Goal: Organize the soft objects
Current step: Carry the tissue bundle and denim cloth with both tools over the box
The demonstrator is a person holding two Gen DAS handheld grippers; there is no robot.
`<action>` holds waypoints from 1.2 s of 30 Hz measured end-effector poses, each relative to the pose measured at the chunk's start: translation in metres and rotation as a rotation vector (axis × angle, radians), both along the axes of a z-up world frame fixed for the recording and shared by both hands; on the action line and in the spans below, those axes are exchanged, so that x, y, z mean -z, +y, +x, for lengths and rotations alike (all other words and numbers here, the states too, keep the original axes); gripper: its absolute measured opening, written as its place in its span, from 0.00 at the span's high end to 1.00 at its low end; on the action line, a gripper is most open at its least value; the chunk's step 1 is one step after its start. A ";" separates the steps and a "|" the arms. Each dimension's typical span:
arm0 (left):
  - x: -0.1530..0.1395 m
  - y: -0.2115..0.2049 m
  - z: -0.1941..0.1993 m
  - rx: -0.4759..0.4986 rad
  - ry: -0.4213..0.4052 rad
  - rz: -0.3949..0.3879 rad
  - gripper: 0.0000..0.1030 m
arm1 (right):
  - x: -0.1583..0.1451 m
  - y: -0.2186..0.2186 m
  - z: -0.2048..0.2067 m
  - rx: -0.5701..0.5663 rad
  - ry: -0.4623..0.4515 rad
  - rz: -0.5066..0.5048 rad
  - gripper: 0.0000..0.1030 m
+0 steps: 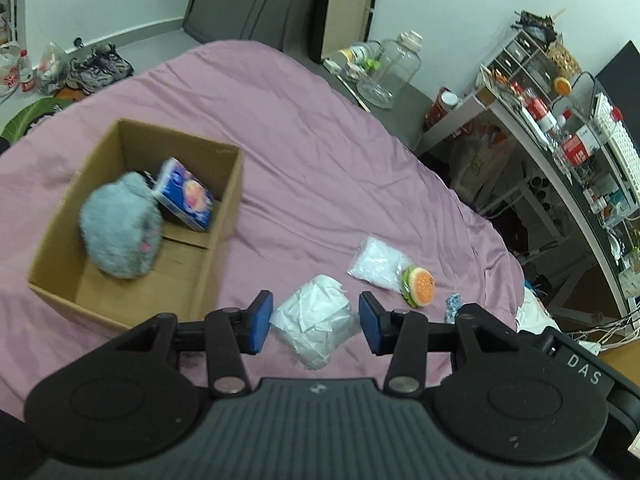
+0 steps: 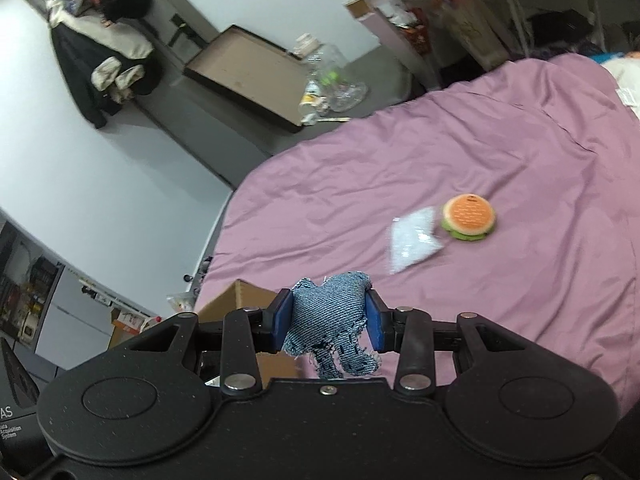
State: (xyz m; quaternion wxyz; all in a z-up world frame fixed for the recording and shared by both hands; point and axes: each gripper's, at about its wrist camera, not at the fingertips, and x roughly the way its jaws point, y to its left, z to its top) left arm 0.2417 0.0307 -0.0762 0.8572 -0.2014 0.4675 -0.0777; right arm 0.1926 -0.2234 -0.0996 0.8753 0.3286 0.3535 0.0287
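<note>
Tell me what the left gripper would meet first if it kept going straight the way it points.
Most likely the crumpled white tissue wad: it lies on the pink bedsheet directly between the open left gripper, though depth is hard to judge.

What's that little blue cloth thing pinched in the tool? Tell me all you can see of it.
It is a small denim toy, light blue woven cloth with frayed edges and darker stitching, plump like a stuffed shape with stubby lobes hanging below. The right hand-held gripper is shut on its middle, a blue pad pressing each side. It hangs in the air above the pink bedsheet, touching nothing else.
</note>
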 end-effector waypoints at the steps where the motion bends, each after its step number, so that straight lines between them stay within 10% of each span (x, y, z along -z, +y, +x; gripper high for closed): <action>1: -0.002 0.005 -0.001 -0.005 -0.005 0.002 0.56 | -0.003 0.005 0.000 -0.008 -0.008 -0.003 0.63; 36: 0.023 0.123 0.043 -0.129 0.099 -0.006 0.55 | -0.014 0.121 0.061 -0.199 -0.026 -0.039 0.63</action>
